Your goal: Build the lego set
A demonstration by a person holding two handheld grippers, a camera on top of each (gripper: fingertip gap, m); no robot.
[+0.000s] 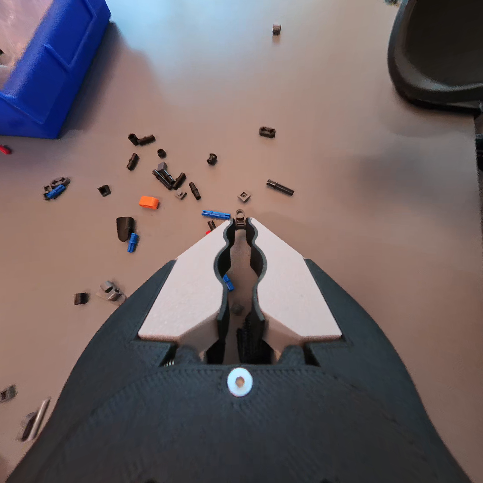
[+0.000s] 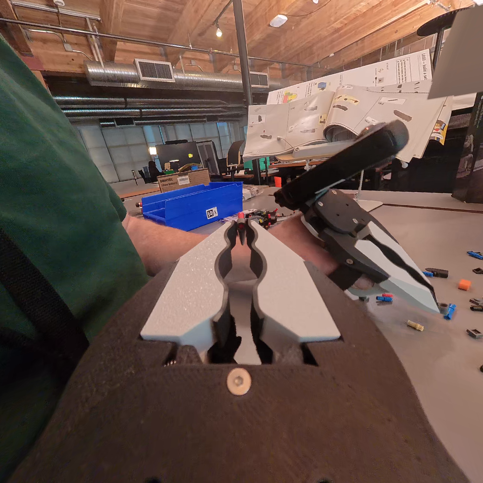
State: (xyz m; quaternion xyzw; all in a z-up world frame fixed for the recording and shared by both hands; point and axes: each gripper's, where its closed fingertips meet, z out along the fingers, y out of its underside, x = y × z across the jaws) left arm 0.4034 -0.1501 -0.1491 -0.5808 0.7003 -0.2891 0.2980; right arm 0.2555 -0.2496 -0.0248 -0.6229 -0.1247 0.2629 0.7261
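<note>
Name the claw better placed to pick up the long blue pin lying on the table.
Left. The left claw is down at the tabletop, tips beside the long blue pin, though pinching a small dark connector. The right claw is raised, holding a red-tipped dark piece.

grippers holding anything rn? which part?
Left gripper: small black connector, pinched at its base. Right gripper: red-tipped black piece, gripped near the tip.

loose lego pieces (image 1: 167, 180) crowd the table's (image 1: 339, 248) left; right side open.
</note>
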